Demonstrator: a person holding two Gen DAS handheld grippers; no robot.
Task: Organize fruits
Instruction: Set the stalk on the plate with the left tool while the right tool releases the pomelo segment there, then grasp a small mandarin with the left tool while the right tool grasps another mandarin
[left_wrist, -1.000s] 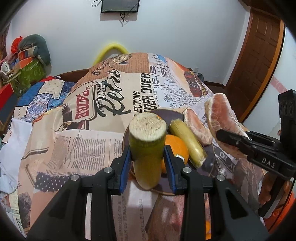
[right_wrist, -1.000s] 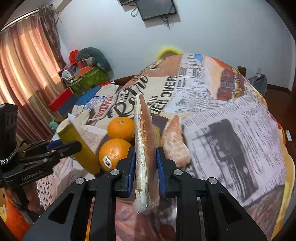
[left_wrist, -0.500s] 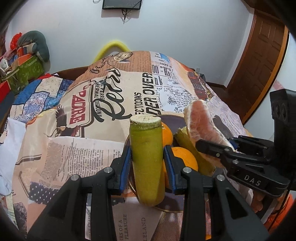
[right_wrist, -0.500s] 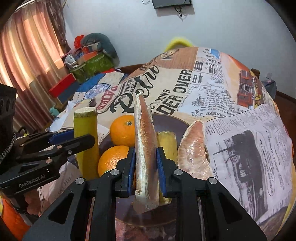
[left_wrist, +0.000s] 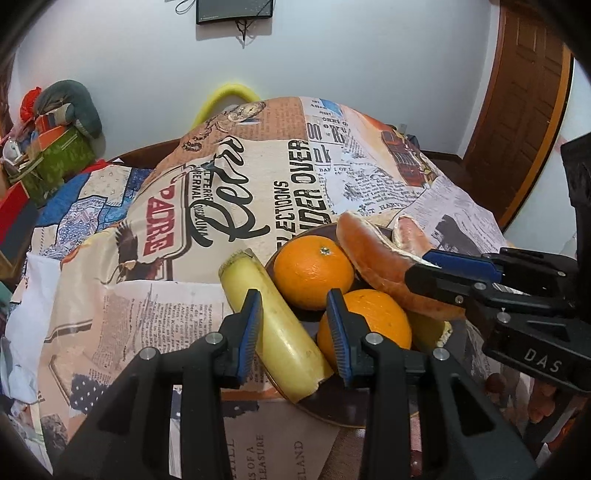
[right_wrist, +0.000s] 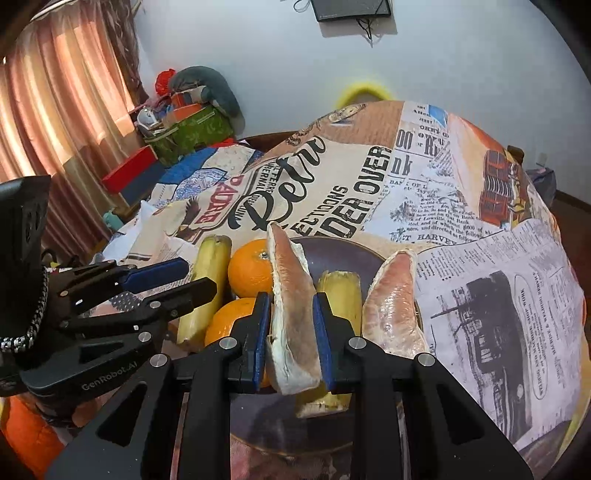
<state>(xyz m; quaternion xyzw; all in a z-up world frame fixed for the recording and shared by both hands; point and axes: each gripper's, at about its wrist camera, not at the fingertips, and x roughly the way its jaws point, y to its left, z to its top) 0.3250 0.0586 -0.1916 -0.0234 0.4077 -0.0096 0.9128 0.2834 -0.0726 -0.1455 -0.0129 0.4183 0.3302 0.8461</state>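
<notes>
Your left gripper (left_wrist: 295, 332) jaws clamp a banana piece (left_wrist: 273, 325), tilted over plate (left_wrist: 332, 413) rim; right gripper (right_wrist: 291, 339) jaws pinch pomelo wedge (right_wrist: 291, 314) above plate w/ two oranges (left_wrist: 314, 271)

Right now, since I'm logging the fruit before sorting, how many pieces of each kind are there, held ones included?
Oranges: 2
Pomelo segments: 2
Yellow stalk pieces: 2
Total: 6

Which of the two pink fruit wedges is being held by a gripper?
The left-hand pink wedge, clamped upright in the right gripper. The other wedge lies free on the dark plate.
</notes>
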